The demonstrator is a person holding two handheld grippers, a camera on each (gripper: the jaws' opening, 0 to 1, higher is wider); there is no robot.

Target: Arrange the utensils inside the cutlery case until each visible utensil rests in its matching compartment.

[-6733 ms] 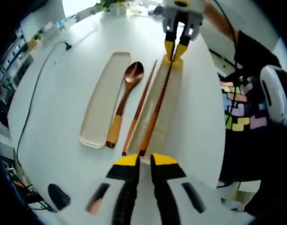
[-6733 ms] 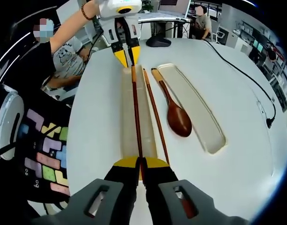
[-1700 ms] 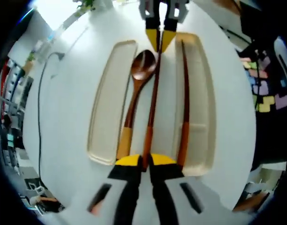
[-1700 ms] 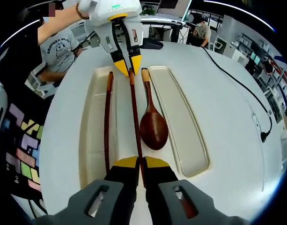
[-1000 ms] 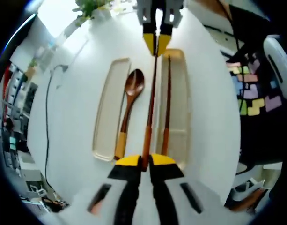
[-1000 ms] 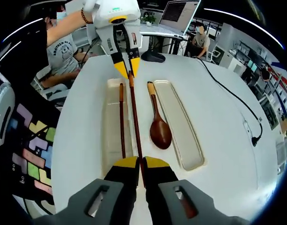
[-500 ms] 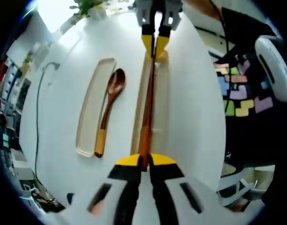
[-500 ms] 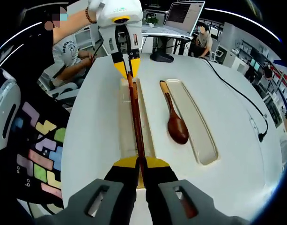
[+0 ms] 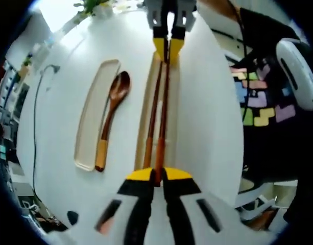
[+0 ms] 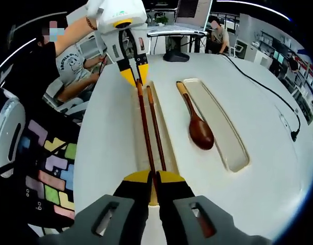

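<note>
— Left gripper view first: where's the chopstick?
— Straight ahead. The left hand-held gripper (image 9: pixel 156 176) is clamped on the near end of one chopstick (image 9: pixel 163 112); the right hand-held gripper (image 9: pixel 167 48) pinches the far end. It runs lengthwise over the case (image 9: pixel 172 117), parallel to the second chopstick (image 9: pixel 152 115), which lies in the case just beside it.
— And the spoon?
— The spoon (image 9: pixel 111 115) lies on the desk (image 9: pixel 59 102) between case and lid (image 9: pixel 90 115), same long axis, nearer the left side.
— Right gripper view?
— Mirror picture. The right hand-held gripper (image 10: pixel 155 178) is closed on the chopstick (image 10: pixel 143 122), the left hand-held gripper (image 10: pixel 134 75) holds the far tip. The case (image 10: pixel 169 138) is directly below, so I'd guess a straight lowering suffices.
</note>
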